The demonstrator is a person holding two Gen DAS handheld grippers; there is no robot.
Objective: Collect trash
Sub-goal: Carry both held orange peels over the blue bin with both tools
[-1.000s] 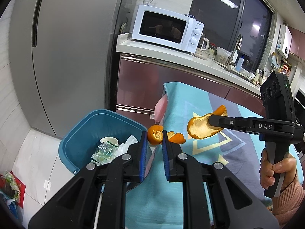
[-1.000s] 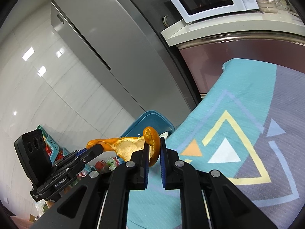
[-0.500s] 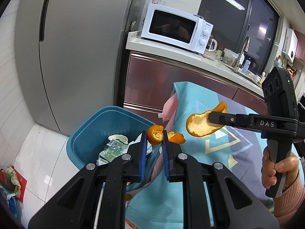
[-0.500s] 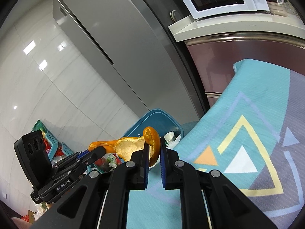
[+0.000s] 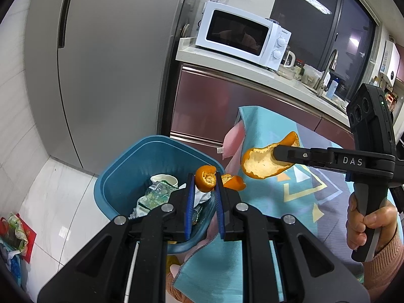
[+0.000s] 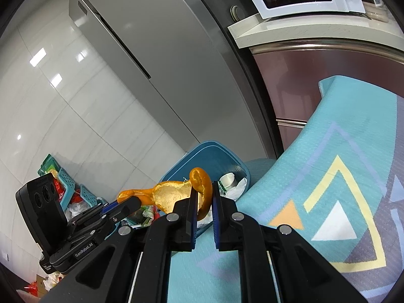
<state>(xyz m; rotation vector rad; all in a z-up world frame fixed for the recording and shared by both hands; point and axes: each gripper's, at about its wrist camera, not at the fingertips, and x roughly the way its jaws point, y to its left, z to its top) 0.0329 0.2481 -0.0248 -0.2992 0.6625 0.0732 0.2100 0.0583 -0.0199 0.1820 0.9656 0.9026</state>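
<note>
My left gripper is shut on a curled orange peel and holds it over the near rim of the blue trash bin. The bin holds a paper cup, plastic wrap and tissue. My right gripper is shut on a larger orange peel; in the left wrist view this peel hangs in the air above the teal patterned tablecloth, to the right of the bin. The left gripper also shows in the right wrist view, holding its peel.
A grey fridge stands behind the bin. A counter with a white microwave runs along the back. Bags and baskets of clutter lie on the tiled floor left of the bin.
Both grippers have carried their peels leftward towards the bin. The left gripper's peel now hangs over the bin's near rim.
</note>
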